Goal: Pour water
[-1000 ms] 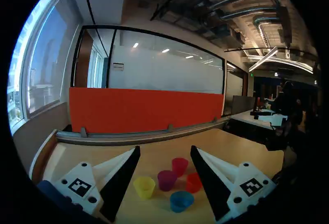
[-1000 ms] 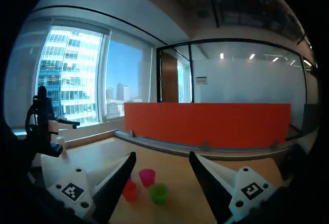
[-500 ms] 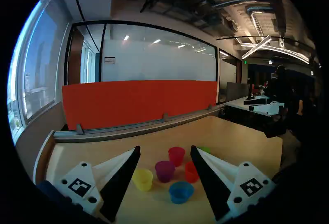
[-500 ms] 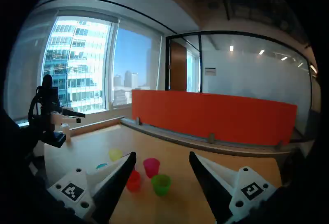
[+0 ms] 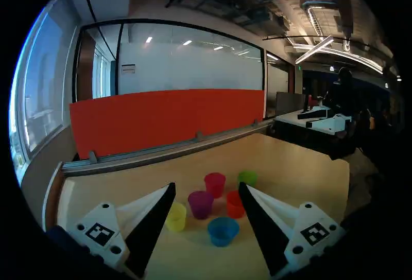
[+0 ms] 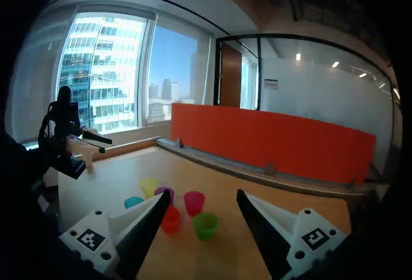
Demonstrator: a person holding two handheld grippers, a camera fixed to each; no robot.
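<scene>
1. Windows (image 5: 41, 100) rise far beyond and to the left of the purple cup (image 5: 201, 204) in the left gripper view.
2. Orange partition (image 5: 165, 118): it runs along the far edge of the desk (image 5: 293, 161), well behind the purple cup.
3. Desk: a pale wooden top; the purple cup stands on it in a loose cluster of six plastic cups.
4. Left gripper (image 5: 206, 185): its fingers are spread wide and hold nothing. It is above the desk, and the purple cup shows in the gap between them.
5. Right gripper (image 6: 203, 192): it is also spread wide and empty. In the right gripper view the purple cup is partly hidden behind the tip of its left finger.
6. Other cups, as the left gripper view shows them:
   - the yellow cup (image 5: 176, 216) is just left of the purple cup
   - the orange-red cup (image 5: 235, 204) is just right of it
   - the pink cup (image 5: 215, 184) is close behind it
   - the green cup (image 5: 247, 178) is farther back and to the right
   - the blue cup (image 5: 223, 230) is nearer the camera and a little to the right
7. All six cups stand upright with their mouths open. I cannot tell whether any of them holds water.
</scene>
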